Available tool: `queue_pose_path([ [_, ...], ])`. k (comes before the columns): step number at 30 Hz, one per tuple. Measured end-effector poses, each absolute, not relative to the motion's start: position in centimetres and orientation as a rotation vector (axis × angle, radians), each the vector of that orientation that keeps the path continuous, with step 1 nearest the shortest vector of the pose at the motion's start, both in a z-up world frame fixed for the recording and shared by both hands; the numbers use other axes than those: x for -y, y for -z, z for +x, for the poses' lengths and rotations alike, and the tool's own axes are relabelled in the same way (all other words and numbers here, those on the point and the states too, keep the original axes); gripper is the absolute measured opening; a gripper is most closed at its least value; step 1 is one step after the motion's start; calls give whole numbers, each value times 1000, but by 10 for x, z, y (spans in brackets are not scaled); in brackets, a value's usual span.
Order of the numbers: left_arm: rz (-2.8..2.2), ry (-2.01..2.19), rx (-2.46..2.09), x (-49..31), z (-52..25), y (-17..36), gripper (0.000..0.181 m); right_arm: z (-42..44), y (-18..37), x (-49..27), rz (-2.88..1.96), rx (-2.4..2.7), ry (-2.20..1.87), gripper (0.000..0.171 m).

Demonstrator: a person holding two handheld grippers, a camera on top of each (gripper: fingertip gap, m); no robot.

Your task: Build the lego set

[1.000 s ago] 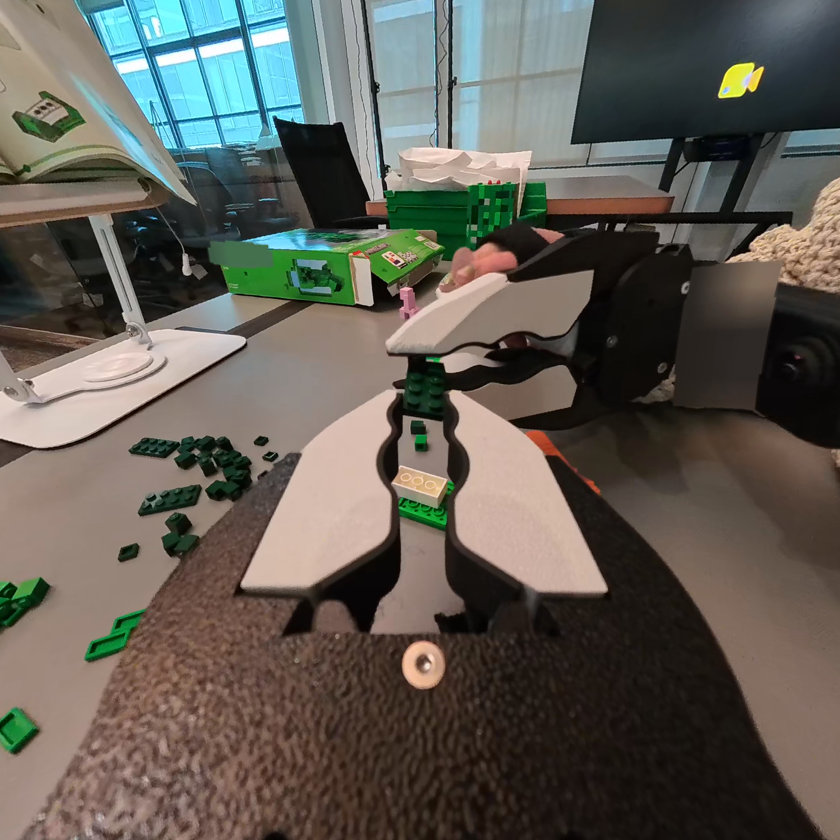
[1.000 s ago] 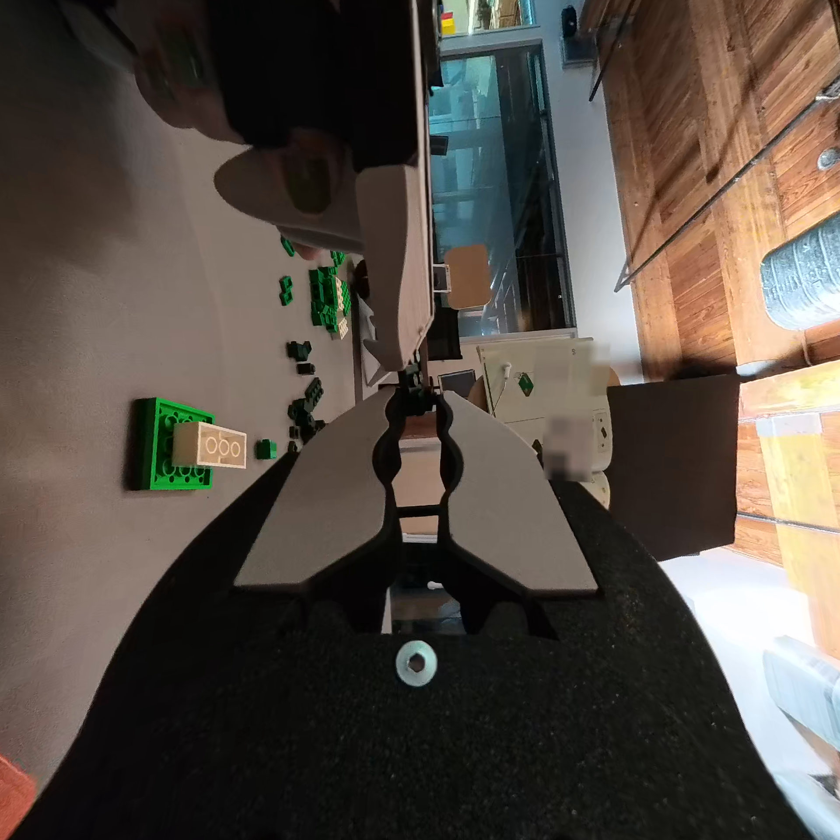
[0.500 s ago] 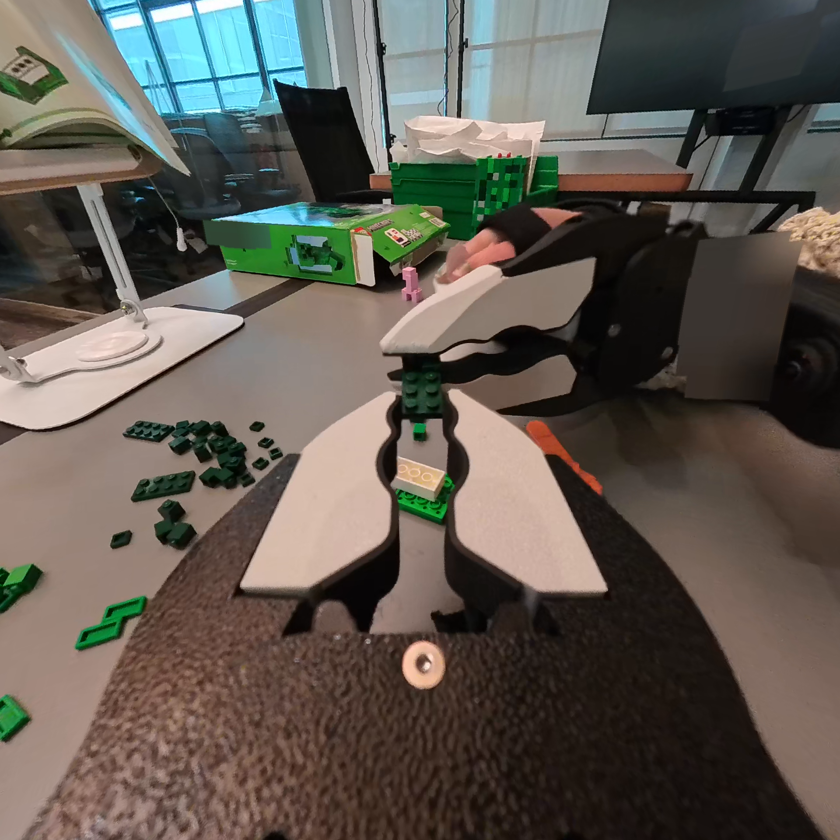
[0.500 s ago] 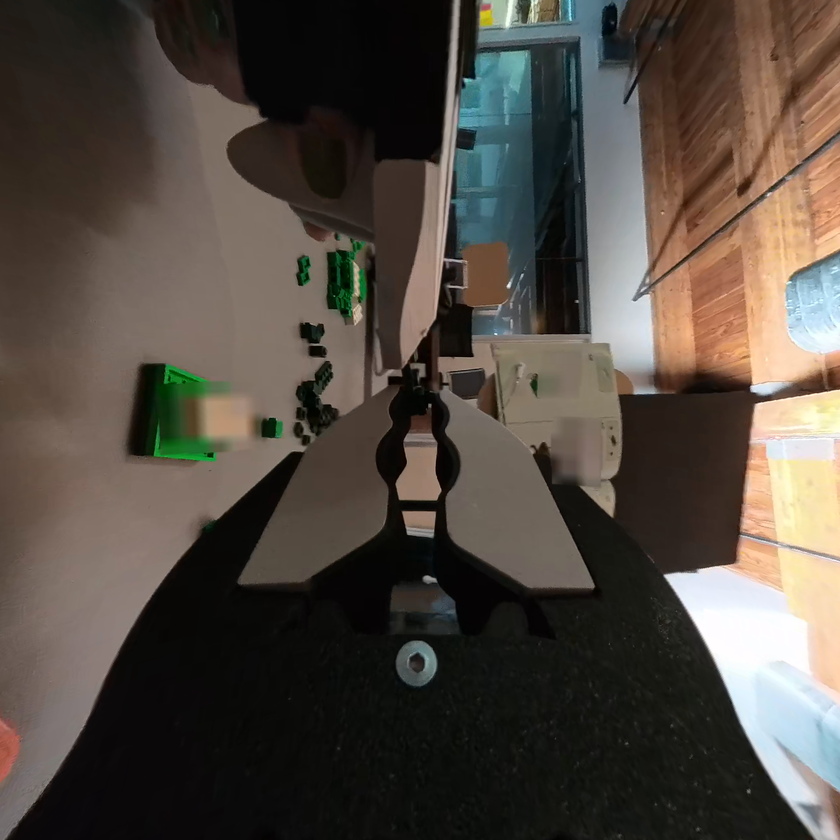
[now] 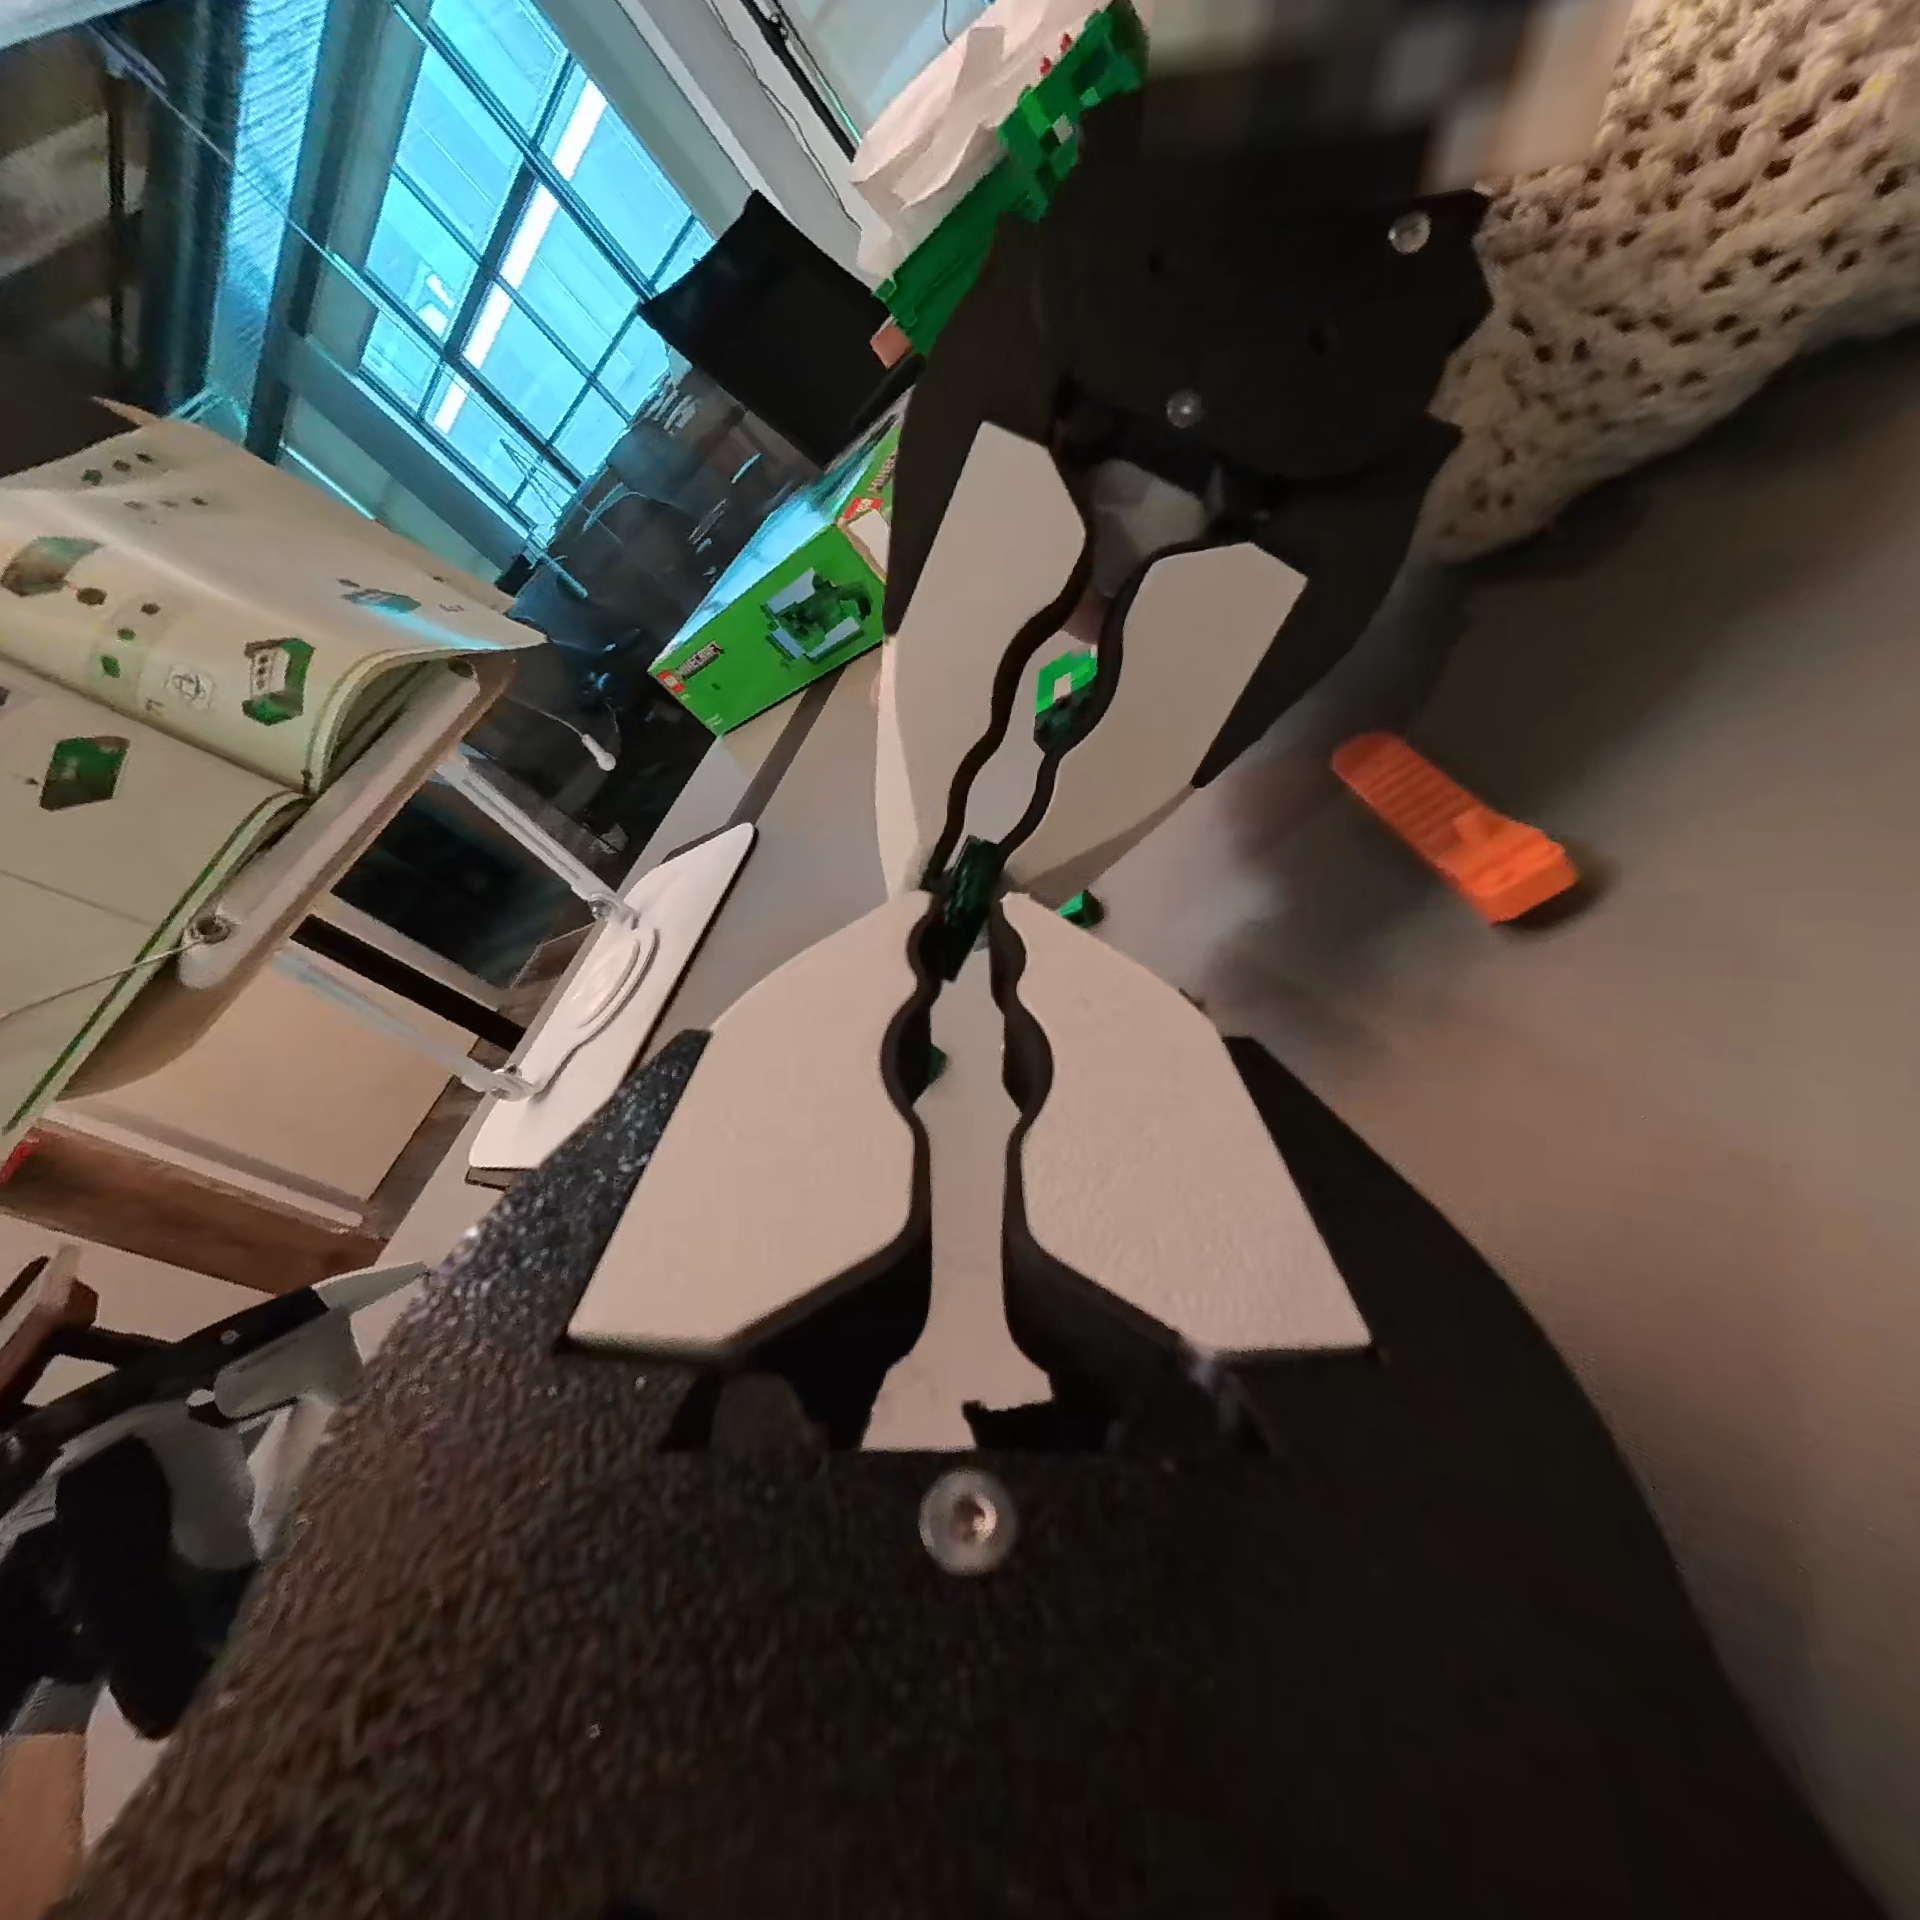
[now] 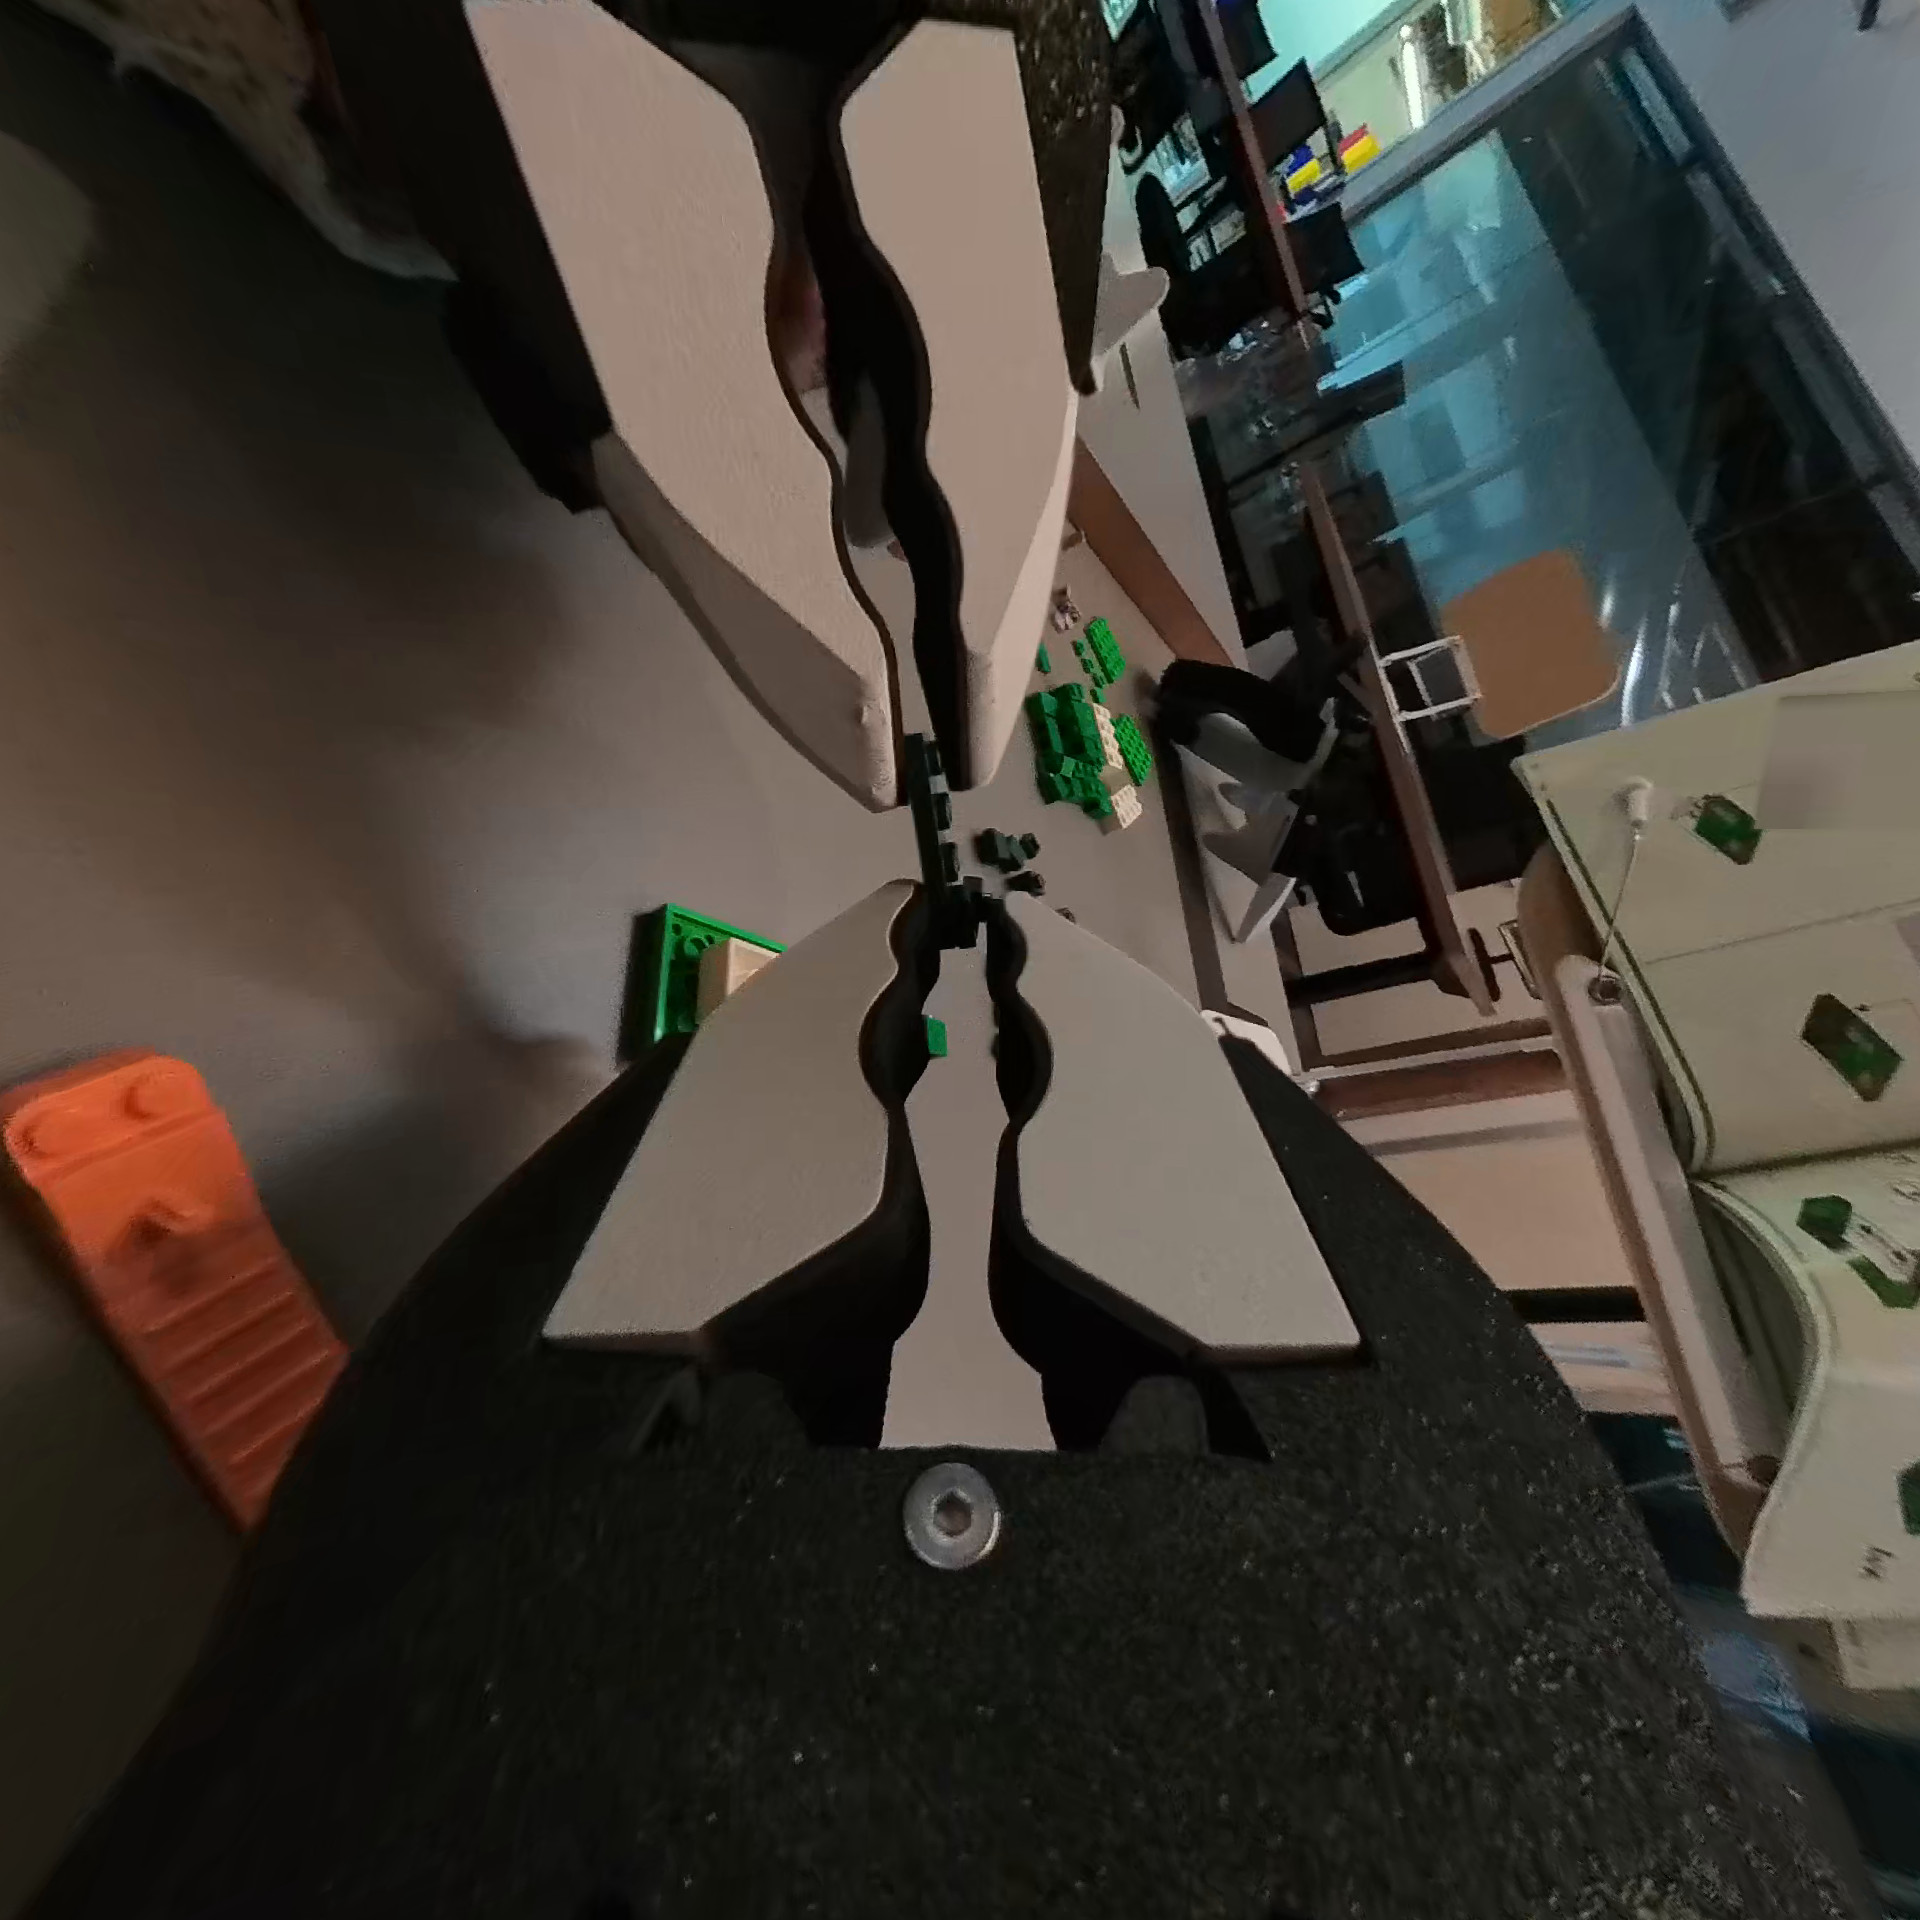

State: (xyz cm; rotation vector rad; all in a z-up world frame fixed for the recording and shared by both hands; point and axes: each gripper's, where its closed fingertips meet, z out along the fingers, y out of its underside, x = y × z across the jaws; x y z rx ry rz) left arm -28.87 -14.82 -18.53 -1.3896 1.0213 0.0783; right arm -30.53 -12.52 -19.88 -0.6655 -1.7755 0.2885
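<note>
1. Left gripper (image 5: 961,914) and right gripper (image 6: 951,914): both pinching dark green plate (image 6: 938,831), tip to tip, above table (image 6: 312,727).
2. Worth squeezing squarely, studs aligned.
3. Risks twisting plate loose.

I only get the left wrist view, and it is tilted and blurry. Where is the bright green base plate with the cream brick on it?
Observer: In the right wrist view, the bright green base plate lies flat on the grey table, just left of the right gripper. A finger partly hides the cream brick on it.
Operator: How does the dark piece sit between the tips?
Observer: The thin dark green studded plate shows edge-on. One end is pinched in the left gripper, the other end in the right gripper.
Operator: Any spare bricks?
Observer: A pile of green and cream bricks lies on the table beyond the tips.
</note>
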Motion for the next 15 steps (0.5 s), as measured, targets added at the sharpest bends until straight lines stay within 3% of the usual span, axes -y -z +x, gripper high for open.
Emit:
queue_pose_path([
  [15,-1401,-66,-1213,158,-271,207,4,-288,231,142,-595,2058,-358,8],
])
